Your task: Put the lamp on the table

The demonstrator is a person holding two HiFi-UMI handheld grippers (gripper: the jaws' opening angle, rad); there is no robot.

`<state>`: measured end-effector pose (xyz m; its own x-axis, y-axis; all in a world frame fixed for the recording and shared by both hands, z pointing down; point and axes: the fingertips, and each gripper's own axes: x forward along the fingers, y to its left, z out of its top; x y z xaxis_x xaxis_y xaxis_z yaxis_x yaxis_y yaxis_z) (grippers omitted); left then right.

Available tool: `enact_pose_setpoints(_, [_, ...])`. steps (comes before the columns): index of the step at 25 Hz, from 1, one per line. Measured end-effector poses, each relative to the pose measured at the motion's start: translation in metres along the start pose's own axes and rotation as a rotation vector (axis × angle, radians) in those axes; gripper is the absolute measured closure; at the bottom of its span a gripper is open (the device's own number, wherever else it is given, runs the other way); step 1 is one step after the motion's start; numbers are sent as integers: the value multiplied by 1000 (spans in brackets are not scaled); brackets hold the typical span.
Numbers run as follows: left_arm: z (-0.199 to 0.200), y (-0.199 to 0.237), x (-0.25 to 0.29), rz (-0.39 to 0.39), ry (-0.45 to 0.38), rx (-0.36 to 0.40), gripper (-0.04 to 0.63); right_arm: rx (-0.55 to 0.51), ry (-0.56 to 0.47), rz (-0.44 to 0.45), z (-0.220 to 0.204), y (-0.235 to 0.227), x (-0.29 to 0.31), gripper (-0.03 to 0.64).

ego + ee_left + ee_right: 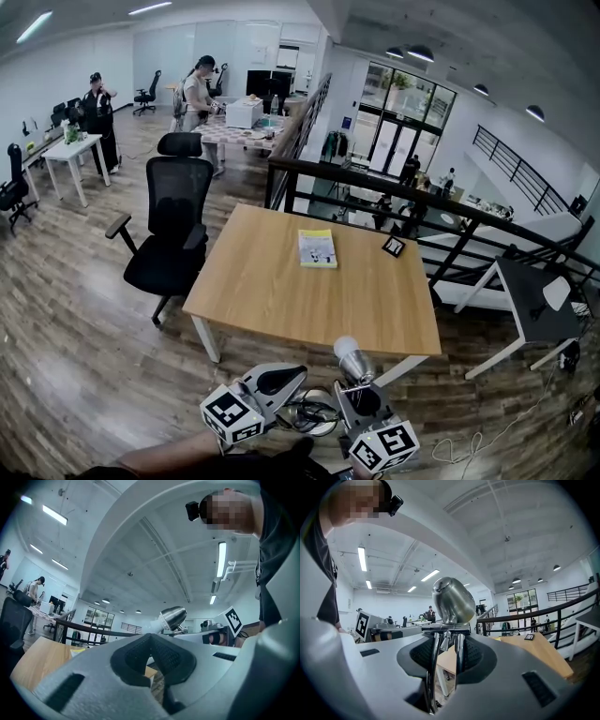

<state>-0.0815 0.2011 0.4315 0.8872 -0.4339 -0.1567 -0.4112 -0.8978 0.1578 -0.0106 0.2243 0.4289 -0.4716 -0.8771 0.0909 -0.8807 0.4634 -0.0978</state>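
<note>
**Hidden or cut off.** In the head view both grippers half cover the lamp's (353,360) round base (319,419), and I cannot find that base in either gripper view.

**Right gripper** (446,643). Its jaws stand narrow, clamped on the lamp's two thin metal rods (458,663).

**Left gripper** (150,636). Its jaw tips are together, and I cannot tell whether they pinch anything.

**Lamp.** I hold it in the air, just short of the table's (281,300) near edge. The rods run roughly upright, with the metal head (452,601) on top and its white face turned toward the table.
</note>
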Motion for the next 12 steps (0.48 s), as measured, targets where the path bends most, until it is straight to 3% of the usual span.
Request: enact_pose_setpoints(12, [-13,19,127,46,-23,-4,587,-18,-4,69,16,-111,6,508])
